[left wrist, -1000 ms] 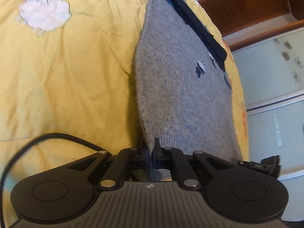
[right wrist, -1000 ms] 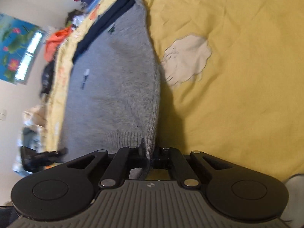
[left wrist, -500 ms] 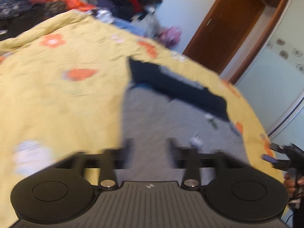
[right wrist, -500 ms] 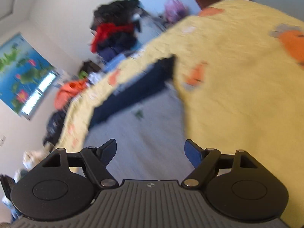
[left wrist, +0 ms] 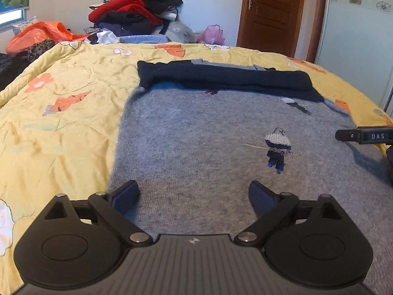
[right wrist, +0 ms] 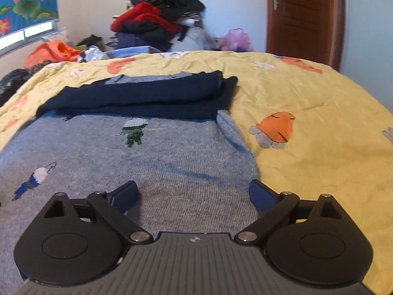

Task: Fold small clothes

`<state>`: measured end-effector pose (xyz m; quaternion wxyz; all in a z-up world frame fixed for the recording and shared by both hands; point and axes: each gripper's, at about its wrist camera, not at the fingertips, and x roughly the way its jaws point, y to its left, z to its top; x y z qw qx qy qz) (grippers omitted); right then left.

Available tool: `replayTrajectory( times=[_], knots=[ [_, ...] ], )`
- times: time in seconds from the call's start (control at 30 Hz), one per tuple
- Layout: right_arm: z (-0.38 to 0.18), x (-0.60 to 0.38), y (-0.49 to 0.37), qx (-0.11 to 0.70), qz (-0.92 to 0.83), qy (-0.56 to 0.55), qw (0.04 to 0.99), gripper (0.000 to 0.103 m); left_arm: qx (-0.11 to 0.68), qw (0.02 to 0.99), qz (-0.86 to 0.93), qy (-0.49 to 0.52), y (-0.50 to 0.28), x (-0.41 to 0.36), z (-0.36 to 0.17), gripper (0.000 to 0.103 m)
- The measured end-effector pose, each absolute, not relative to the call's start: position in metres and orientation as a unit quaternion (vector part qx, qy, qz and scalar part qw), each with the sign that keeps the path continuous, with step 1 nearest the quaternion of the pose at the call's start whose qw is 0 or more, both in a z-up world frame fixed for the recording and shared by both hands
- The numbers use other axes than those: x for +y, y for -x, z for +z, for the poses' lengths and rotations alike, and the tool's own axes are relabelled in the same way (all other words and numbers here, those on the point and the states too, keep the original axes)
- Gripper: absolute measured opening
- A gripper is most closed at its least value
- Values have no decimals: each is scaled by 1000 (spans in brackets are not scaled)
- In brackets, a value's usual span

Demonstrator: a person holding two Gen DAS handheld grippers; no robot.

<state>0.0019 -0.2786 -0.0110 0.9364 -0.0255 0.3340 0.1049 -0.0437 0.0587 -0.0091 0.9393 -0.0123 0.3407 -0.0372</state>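
Note:
A grey knitted sweater (left wrist: 196, 135) with small stitched figures lies flat on the yellow quilt (left wrist: 61, 123); its dark navy part (left wrist: 228, 78) is folded across the far end. My left gripper (left wrist: 194, 196) hovers over the sweater's near left side, jaws opening wide, nothing between them. In the right wrist view the same grey sweater (right wrist: 159, 162) and navy fold (right wrist: 147, 98) show, and my right gripper (right wrist: 194, 195) stands over the near right edge, jaws opening, holding nothing. The tip of the right gripper (left wrist: 363, 136) pokes in at the left view's right edge.
The yellow quilt (right wrist: 307, 113) with orange flower patches covers the bed. Behind it is a heap of red and dark clothes (left wrist: 137, 12), an orange bag (left wrist: 39, 33), a pink bag (left wrist: 211, 34) and a brown door (left wrist: 270, 12).
Both grippers were shut on the sweater's hem corners a second ago. They have let go, opened wide, rolled level and swung so the sweater lies flat ahead.

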Motion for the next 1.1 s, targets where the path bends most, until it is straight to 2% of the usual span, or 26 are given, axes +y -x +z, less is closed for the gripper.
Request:
replayTrajectory(
  times=[0.1, 0.2, 0.27, 0.3, 0.43, 0.63, 0.87, 0.97, 1.1],
  knots=[
    [-8, -272, 2, 335, 90, 42, 937, 100, 349, 937, -25, -23, 41, 45, -9, 103],
    [6, -269, 22, 341, 60, 31, 938, 95, 343, 938, -16, -34, 56, 37, 0, 103],
    [16, -267, 46, 330, 87, 1, 940, 97, 334, 942, -30, -28, 69, 32, 8, 103],
    [18, -262, 57, 327, 105, -6, 939, 101, 329, 943, -36, -22, 73, 28, 10, 103],
    [3, -237, 83, 354, 126, 35, 926, 101, 351, 935, -40, -32, 73, 11, -3, 103],
    [-4, -266, 94, 342, 110, 29, 933, 102, 348, 935, -52, -33, 81, 40, -10, 103],
    [14, -247, 104, 361, 136, 14, 923, 100, 366, 930, -29, -14, 89, 40, 5, 103],
    [3, -223, 116, 364, 149, 70, 917, 100, 373, 927, -35, -29, 94, 28, -6, 103],
    [-5, -246, 129, 343, 158, 62, 924, 102, 349, 935, -46, -34, 111, 40, -11, 103]
  ],
)
